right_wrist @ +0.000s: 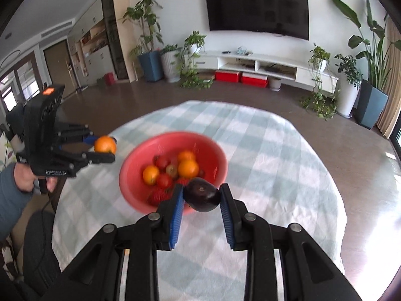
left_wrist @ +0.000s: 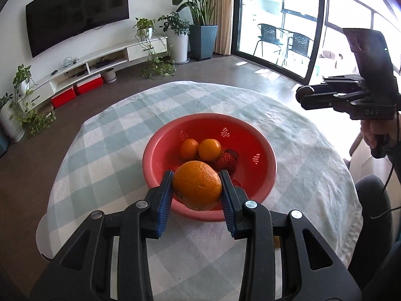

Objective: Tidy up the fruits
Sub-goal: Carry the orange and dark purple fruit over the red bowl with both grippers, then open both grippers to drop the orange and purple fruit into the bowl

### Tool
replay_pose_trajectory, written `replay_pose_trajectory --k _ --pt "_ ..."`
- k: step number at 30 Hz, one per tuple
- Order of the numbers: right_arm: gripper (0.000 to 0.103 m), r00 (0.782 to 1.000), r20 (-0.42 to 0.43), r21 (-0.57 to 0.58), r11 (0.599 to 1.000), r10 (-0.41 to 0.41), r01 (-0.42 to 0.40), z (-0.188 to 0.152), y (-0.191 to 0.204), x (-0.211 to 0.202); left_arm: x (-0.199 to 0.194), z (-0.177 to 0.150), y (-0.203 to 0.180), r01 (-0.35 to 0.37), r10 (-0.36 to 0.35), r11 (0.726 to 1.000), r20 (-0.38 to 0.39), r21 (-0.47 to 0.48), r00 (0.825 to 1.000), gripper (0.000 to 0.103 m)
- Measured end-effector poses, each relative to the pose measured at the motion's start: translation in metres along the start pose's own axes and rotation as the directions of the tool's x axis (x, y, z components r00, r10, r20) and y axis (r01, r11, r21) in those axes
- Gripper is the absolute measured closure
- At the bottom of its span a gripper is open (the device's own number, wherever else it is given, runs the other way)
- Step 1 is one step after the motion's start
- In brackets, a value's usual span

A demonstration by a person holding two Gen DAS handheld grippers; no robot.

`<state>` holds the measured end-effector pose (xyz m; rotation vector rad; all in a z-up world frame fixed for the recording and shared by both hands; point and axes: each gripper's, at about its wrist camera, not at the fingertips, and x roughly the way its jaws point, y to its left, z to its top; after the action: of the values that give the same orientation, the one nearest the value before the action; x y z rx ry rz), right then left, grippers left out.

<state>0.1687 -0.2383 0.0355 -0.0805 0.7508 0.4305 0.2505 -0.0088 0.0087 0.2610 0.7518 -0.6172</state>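
My left gripper [left_wrist: 197, 186] is shut on a large orange [left_wrist: 197, 185], held above the near rim of the red colander bowl [left_wrist: 253, 135]. Inside the bowl lie two smaller oranges [left_wrist: 210, 149] and strawberries [left_wrist: 225, 161]. My right gripper [right_wrist: 202, 195] is shut on a dark purple plum [right_wrist: 202, 195], held over the near edge of the same bowl [right_wrist: 215, 150], which holds oranges [right_wrist: 188, 168] and red fruits. In the right wrist view the left gripper [right_wrist: 106, 148] with its orange [right_wrist: 105, 144] hangs left of the bowl. The right gripper [left_wrist: 304, 94] shows at the right in the left wrist view.
A round table with a pale green checked cloth [left_wrist: 105, 150] carries the bowl. A person's hand [right_wrist: 23, 179] holds the left tool. Beyond the table are a TV stand [right_wrist: 263, 65], potted plants [left_wrist: 179, 37], red boxes [left_wrist: 75, 91] and a glass door [left_wrist: 278, 25].
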Motion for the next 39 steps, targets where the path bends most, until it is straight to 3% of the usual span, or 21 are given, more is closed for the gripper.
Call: replay_pose_trajectory --k 5,10,20,31,34,36,39 --pt "0.072 1.0 0.018 0.007 1.0 -0.008 0.008 0.022 0.012 0.016 0.01 0.016 0.001 -0.037 0.037 0.998 0.007 -0.045 0.999 0.069" --pt "0.072 0.999 -0.035 0.016 1.0 -0.011 0.012 0.027 0.023 0.048 0.038 0.027 0.001 -0.05 0.048 0.997 -0.039 -0.058 0.998 0.069" --pt "0.072 0.974 -0.206 -0.08 0.993 -0.098 0.083 0.004 0.042 0.112 0.088 0.018 -0.008 -0.046 0.042 0.998 -0.121 -0.033 0.992 0.069" --pt "0.072 0.96 -0.247 -0.091 0.989 -0.136 0.116 -0.008 0.035 0.133 0.117 0.011 -0.009 -0.041 0.035 0.999 -0.159 -0.034 0.987 0.069" --pt "0.072 0.958 -0.252 -0.091 0.989 -0.134 0.115 -0.01 0.034 0.137 0.119 0.011 -0.009 -0.048 0.043 0.998 -0.162 -0.03 0.986 0.061" --pt "0.072 0.957 -0.254 -0.09 0.989 -0.138 0.119 -0.01 0.034 0.138 0.121 0.011 -0.01 -0.055 0.049 0.998 -0.167 -0.027 0.985 0.046" --pt "0.071 0.957 -0.255 -0.083 0.989 -0.14 0.122 -0.01 0.032 0.138 0.119 0.009 -0.009 -0.053 0.047 0.998 -0.16 -0.035 0.986 0.044"
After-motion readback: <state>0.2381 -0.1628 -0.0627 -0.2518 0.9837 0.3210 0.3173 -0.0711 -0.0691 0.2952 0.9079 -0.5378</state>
